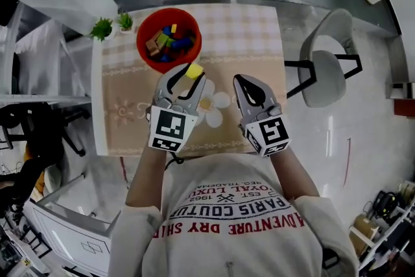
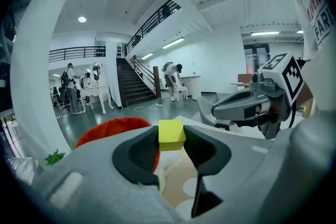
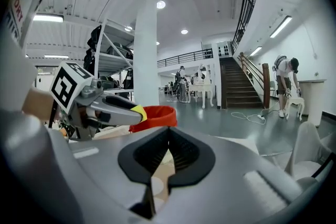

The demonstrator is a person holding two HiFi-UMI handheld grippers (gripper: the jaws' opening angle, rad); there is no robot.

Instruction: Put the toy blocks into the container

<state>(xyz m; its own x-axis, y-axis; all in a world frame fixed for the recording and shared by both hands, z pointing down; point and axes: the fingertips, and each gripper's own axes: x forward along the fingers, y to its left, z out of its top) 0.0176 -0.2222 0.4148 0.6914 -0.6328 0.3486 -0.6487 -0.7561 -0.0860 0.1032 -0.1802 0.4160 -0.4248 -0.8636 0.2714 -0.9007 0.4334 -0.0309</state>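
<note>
A yellow block [image 1: 194, 71] is pinched between the tips of my left gripper [image 1: 192, 74], raised above the table just in front of the red bowl [image 1: 167, 39]. The bowl holds several coloured blocks. In the left gripper view the yellow block [image 2: 171, 134] sits between the black pads, with the red bowl [image 2: 111, 128] beyond it on the left. My right gripper [image 1: 239, 80] hovers beside the left one, jaws shut and empty. The right gripper view shows its closed tips [image 3: 168, 135], the left gripper [image 3: 105, 110] and the red bowl [image 3: 155, 116].
The table [image 1: 253, 29] has a beige checked cloth with a white flower print [image 1: 215, 102]. Two small green plants [image 1: 102, 28] stand at its far left corner. A grey chair [image 1: 326, 66] is to the right, and shelving to the left.
</note>
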